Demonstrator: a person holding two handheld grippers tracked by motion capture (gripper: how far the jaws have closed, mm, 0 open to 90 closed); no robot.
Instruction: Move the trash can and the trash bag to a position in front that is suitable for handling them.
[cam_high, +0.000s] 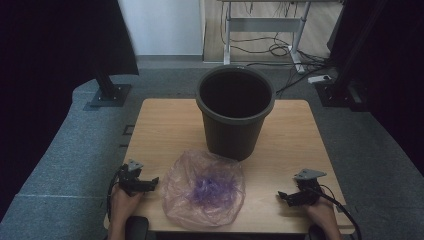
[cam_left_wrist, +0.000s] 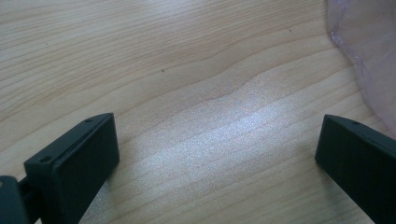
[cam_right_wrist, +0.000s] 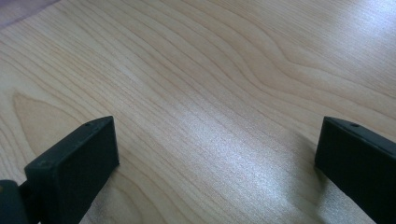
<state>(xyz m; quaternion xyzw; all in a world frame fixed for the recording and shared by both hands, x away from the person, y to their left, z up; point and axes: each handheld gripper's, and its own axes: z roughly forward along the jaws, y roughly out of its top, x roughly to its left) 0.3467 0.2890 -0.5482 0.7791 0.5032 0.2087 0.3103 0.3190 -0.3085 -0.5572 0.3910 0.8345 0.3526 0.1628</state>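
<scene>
A crumpled, see-through purple plastic bag (cam_high: 202, 189) lies flat on the wooden table (cam_high: 165, 122) near its front edge. Behind it stands a dark, empty bucket (cam_high: 235, 111). My left gripper (cam_high: 150, 183) rests on the table just left of the bag, jaws wide open over bare wood; the bag's edge (cam_left_wrist: 369, 51) shows at the upper right of the left gripper view. My right gripper (cam_high: 284, 196) rests to the right of the bag, a hand's width away, also open with nothing between its jaws. In the gripper views, the left gripper (cam_left_wrist: 217, 140) and right gripper (cam_right_wrist: 217, 140) both frame bare wood.
Grey carpet (cam_high: 65, 150) surrounds the table. Dark stands (cam_high: 107, 92) and black curtains flank the back corners. A desk frame (cam_high: 260, 30) with loose cables on the floor stands farther back. Bare wood lies on either side of the bucket.
</scene>
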